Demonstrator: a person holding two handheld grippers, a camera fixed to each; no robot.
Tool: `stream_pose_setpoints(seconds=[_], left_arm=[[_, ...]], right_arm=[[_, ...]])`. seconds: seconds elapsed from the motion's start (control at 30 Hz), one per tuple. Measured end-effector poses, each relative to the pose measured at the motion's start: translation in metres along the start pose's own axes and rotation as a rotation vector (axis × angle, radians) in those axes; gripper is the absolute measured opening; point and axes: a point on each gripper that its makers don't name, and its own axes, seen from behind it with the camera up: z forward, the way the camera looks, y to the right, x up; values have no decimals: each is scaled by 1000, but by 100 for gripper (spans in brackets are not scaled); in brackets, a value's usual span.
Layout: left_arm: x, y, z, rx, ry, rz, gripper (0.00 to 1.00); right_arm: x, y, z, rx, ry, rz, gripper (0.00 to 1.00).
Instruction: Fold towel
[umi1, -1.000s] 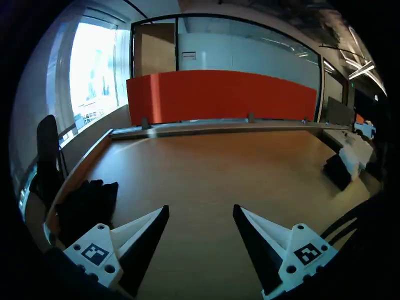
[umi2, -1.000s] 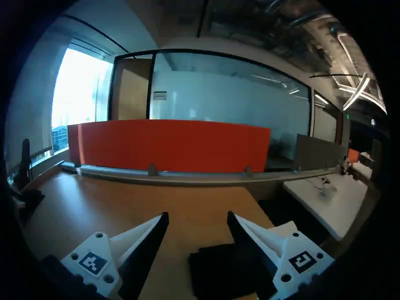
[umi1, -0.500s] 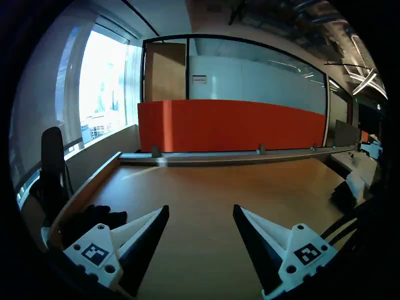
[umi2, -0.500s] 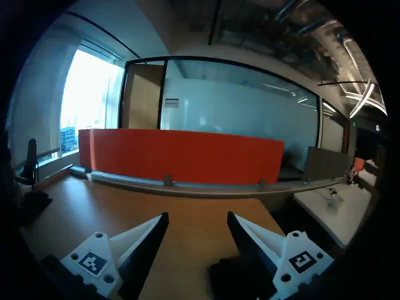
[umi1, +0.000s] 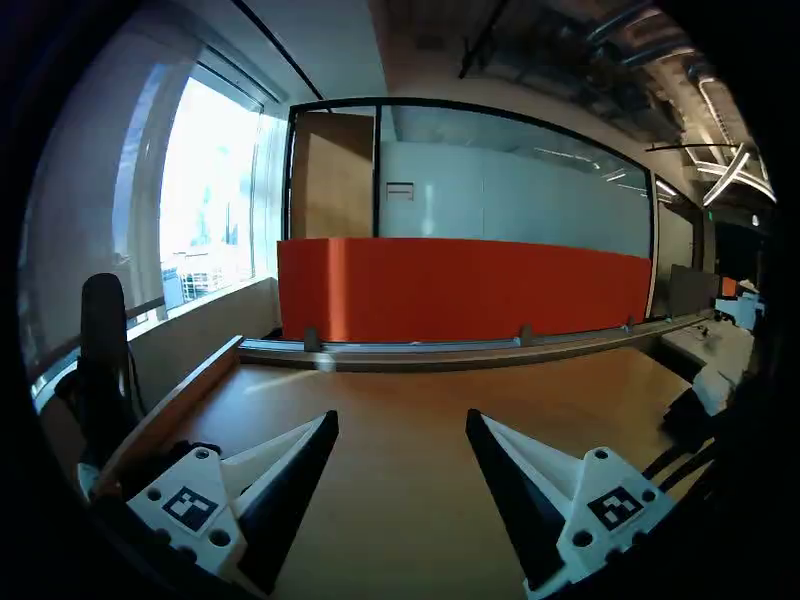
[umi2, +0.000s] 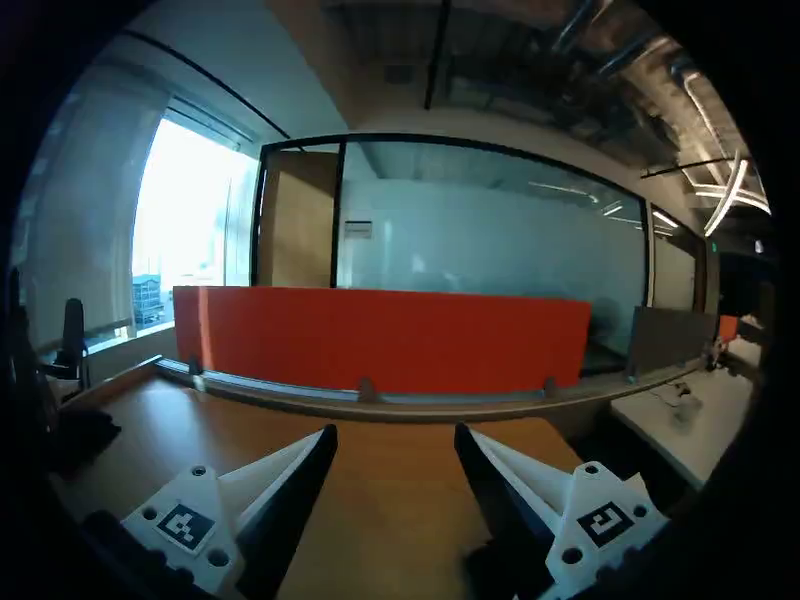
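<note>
Left gripper view: dark cloth heap (umi1: 160, 458) at bench (umi1: 420, 490) left edge, half hidden behind left claw (umi1: 400, 415). Claw spread, empty, held level above bench.

Right gripper view: right claw (umi2: 395, 430) spread, empty, raised. Dark towel (umi2: 480, 572) low beside its right finger, fold state unreadable. Probably between folds.

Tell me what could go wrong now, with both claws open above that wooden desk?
Both the left gripper and right gripper are open, empty, and aimed at the orange partition, so a grab downward might miss. The dark cloth sits at the bottom rim of the right gripper view, hard to aim for. A dark bundle lies by the left edge of the desk; tugging it might drag it off.
</note>
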Motion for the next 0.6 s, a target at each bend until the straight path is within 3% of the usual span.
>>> stream_pose_setpoints(seconds=[0.6], left_arm=[[18, -8, -3, -2, 76, -30, 95]], right_arm=[[18, -24, 1, 13, 6, 52, 91]])
